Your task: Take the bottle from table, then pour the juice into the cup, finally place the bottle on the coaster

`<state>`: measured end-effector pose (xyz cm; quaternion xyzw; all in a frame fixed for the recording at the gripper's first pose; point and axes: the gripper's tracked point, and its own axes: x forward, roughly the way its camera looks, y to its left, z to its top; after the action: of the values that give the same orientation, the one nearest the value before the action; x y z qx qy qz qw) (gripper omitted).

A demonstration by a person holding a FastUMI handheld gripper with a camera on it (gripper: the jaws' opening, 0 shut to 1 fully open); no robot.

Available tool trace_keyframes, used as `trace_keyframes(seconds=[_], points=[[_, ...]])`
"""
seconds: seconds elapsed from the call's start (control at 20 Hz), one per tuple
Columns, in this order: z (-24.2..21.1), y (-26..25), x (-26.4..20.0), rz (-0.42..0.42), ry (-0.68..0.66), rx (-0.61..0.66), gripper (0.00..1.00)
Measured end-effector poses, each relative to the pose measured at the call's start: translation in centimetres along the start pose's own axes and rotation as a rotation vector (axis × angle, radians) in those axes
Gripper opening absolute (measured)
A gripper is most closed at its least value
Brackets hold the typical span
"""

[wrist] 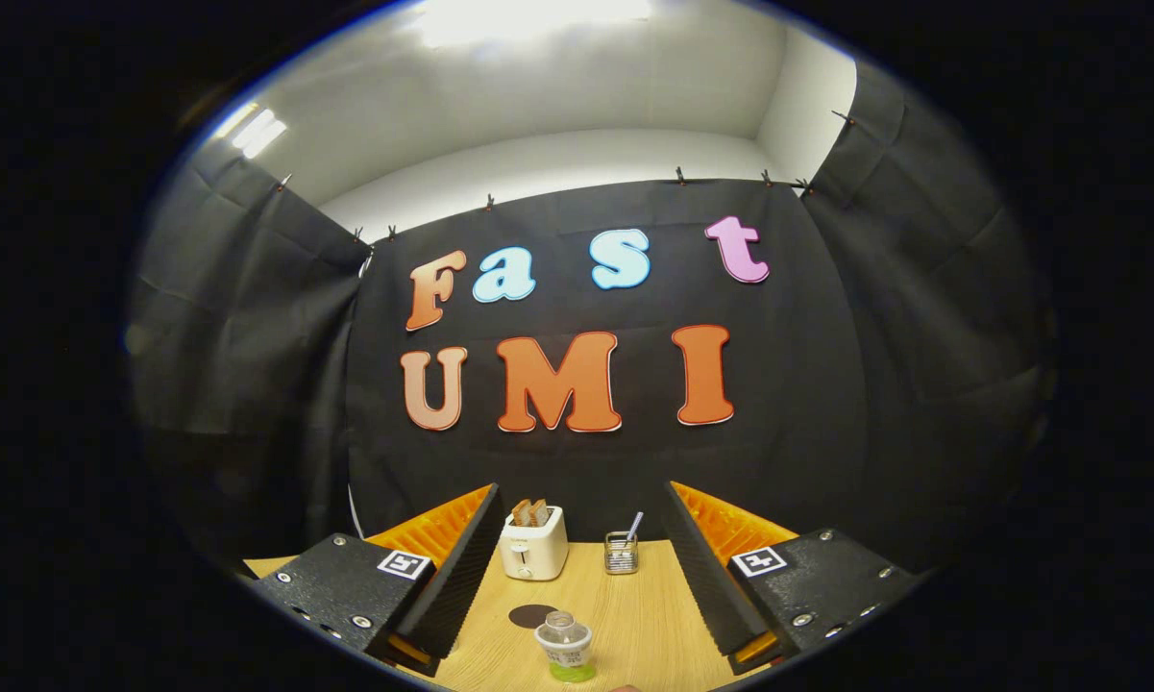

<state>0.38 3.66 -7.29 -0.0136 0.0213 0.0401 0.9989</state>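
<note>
Bottle (564,652) — upright on table (634,615), between spread fingers of gripper (577,567), untouched. Coaster (532,615) just behind bottle; toaster (534,543) beyond. Step: taking. Next: descend, close on bottle.

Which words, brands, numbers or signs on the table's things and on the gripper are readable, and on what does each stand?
Toaster: a small dark mark on its front, too small to read.
Bottle: print on its label, blurred, not readable.
Gripper, open, bottle between its fingers: a square black-and-white marker on each side, a pattern, no words.
No text here can be quoted.
</note>
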Motion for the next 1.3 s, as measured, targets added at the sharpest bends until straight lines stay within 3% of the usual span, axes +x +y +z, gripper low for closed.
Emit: trace_keyframes(seconds=[0.65,1.3], points=[[-15.4,3.4,1.1,0.117,0.155,-0.002,0.98],[-26.5,2.3,2.8,0.051,0.332,0.017,0.98]])
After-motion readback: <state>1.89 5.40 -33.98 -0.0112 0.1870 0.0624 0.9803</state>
